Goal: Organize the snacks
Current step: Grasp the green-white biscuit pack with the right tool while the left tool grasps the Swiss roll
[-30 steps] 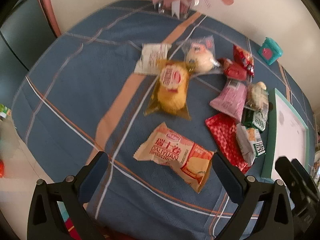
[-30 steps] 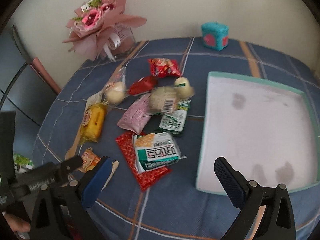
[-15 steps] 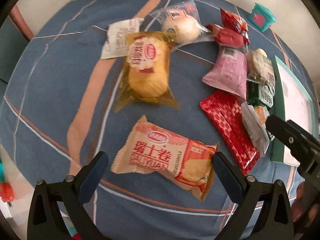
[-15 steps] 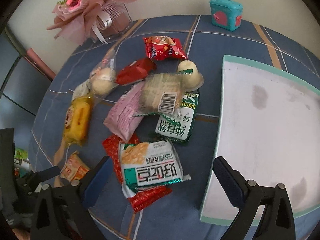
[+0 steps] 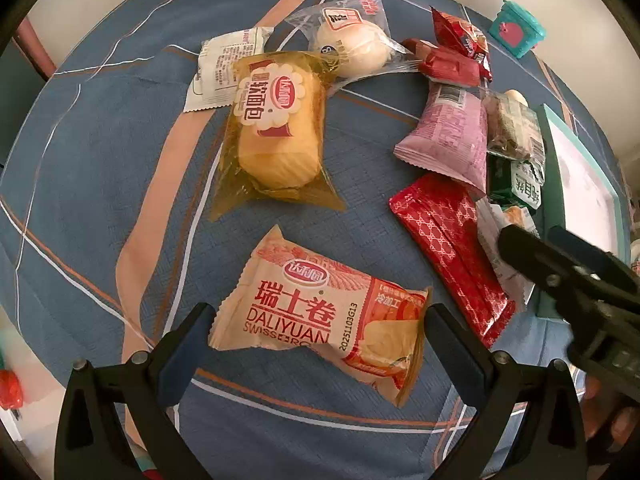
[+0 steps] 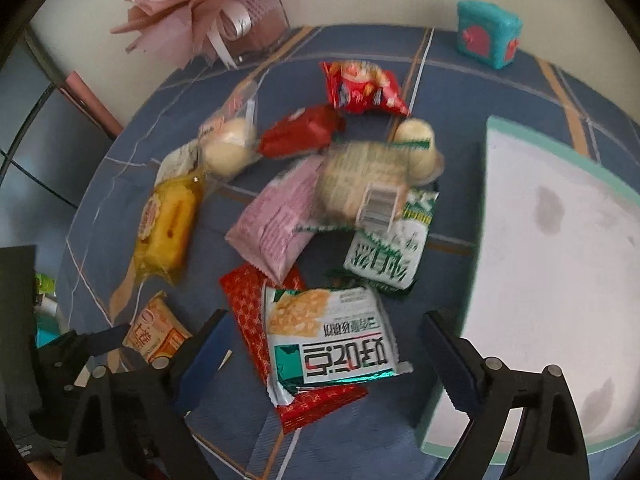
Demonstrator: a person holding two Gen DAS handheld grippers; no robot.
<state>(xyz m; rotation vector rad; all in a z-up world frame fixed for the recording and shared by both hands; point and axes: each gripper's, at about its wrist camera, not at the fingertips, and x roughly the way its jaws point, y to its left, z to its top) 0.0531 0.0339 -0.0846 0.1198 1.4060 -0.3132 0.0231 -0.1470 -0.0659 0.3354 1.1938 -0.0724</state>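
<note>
An orange Swiss-roll packet (image 5: 320, 312) lies flat on the blue checked tablecloth. My left gripper (image 5: 316, 320) stands open over it, one finger at each end of the packet. In the right wrist view a green-and-white cracker packet (image 6: 332, 332) rests on a red packet (image 6: 244, 304). My right gripper (image 6: 320, 332) hangs over the cracker packet with its jaws closing. The packet lies between the fingers and the pads are clear of it. A white tray with a teal rim (image 6: 488, 200) lies just to the right.
More snacks lie in a loose heap: a yellow bread packet (image 5: 276, 132), a pink packet (image 5: 448, 136), a white bun, red wrappers and a green biscuit packet (image 6: 384, 252). At the table's far edge stand a pink bouquet (image 6: 208, 4) and a teal box (image 6: 486, 34).
Both grippers have come down closer to the table. The Swiss-roll packet now sits between the left fingers and the cracker packet between the right ones. The right jaws have narrowed a little.
</note>
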